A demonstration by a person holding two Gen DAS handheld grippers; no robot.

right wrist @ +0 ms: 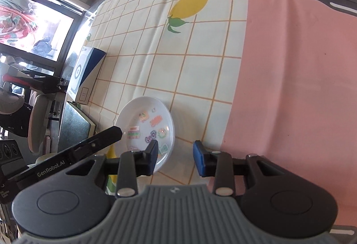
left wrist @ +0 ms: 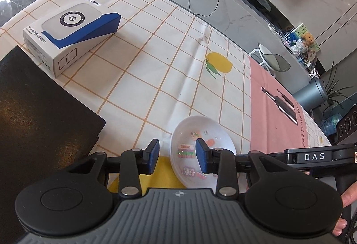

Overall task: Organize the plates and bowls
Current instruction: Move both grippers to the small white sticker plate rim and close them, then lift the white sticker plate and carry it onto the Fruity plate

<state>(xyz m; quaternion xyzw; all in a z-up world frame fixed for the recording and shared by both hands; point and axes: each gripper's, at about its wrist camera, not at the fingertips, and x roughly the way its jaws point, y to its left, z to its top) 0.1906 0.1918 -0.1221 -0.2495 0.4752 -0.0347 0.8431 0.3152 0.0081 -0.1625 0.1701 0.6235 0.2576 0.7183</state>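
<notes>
- Table covered by white cloth with orange grid and yellow lemon prints (left wrist: 156, 61); pink mat with black bottle print (right wrist: 290, 87) lies over its right part.
- Black flat book-like slab (left wrist: 40, 123) at the left edge, white-and-blue cardboard device box (left wrist: 73, 41) just behind it.
- Small white shallow plate with colourful stickers inside (right wrist: 147, 123) sits on the grid cloth, near the pink mat but clear of it.
- Left gripper (left wrist: 177, 158): jaws part open, blue pads straddle the plate's left rim, one pad over the dish interior, one outside. Can't tell if either pad touches.
- Right gripper (right wrist: 175, 158): jaws part open, nothing between them, hanging just right of the plate; left pad overlaps the plate's near rim in view.
- Person's fingertips (left wrist: 348, 197) visible at the far right edge.
</notes>
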